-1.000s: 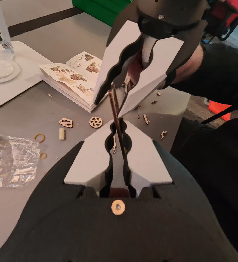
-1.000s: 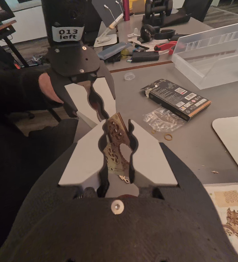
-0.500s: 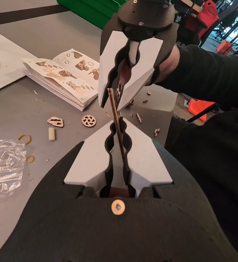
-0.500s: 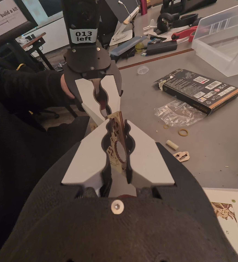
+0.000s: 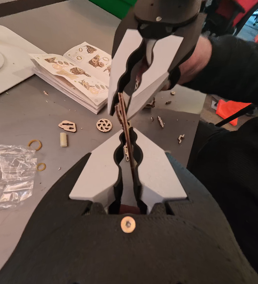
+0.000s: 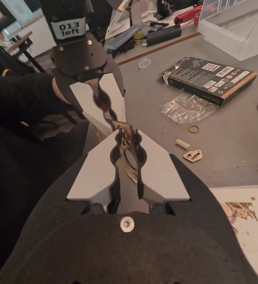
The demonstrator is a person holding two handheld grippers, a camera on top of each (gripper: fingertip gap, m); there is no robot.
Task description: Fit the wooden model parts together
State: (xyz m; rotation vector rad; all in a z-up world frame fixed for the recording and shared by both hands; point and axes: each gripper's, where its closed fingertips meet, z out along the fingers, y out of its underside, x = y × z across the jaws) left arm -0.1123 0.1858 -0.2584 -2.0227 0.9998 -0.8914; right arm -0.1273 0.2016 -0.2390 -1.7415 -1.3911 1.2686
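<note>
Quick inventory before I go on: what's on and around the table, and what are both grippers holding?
wooden sheet: 1, tan, held upright between both grippers
gear: 1, tan, on table
slotted wooden piece: 1, tan, left of gear
peg: 1, cream, on table
rubber bands: 2, tan, beside plastic bag
booklet: 1, white, open
box: 1, black, flat on table
clear bin: 1, far right
left gripper: shut on sheet
right gripper: shut on sheet
</note>
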